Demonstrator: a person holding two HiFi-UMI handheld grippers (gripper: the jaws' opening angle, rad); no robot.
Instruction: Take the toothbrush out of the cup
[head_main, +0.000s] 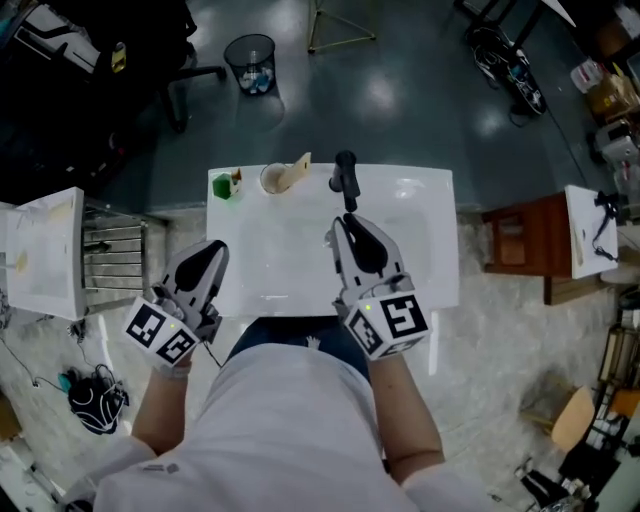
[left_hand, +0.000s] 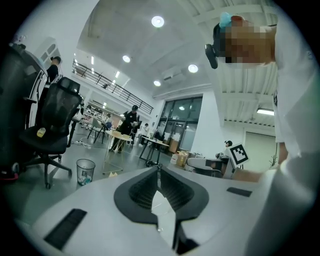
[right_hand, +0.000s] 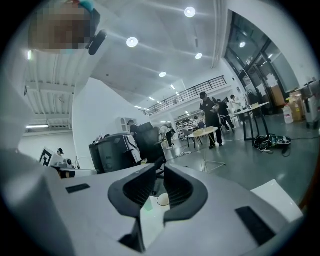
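Head view: a white sink (head_main: 420, 250) stands where a dark polished floor (head_main: 400, 95) meets pale flooring. A black faucet (head_main: 346, 178) rises at the middle of the sink's far edge. The cup (head_main: 272, 180) stands on the far edge of the sink, left of the faucet. The toothbrush (head_main: 298, 168) is in the cup and leans toward the faucet. A small green object (head_main: 222, 187) sits at the sink's far left corner. The left gripper (head_main: 214, 248) hangs at the sink's near left edge. The right gripper (head_main: 338, 230) hangs over the sink's middle and points at the faucet. Both are apart from the cup. A mesh wastebasket (head_main: 250, 63) stands beyond the sink, a wooden cabinet (head_main: 520, 245) to its right and a wire rack (head_main: 115, 255) to its left.

Left gripper view: the jaws are pressed together with nothing between them. Beyond the sink are the wastebasket (left_hand: 85, 171), a black office chair (left_hand: 54, 127), people at tables, a glazed wall and round ceiling lights.

Right gripper view: the jaws are closed and empty. People stand by a table (right_hand: 212, 120) far beyond the sink, under a balcony railing.
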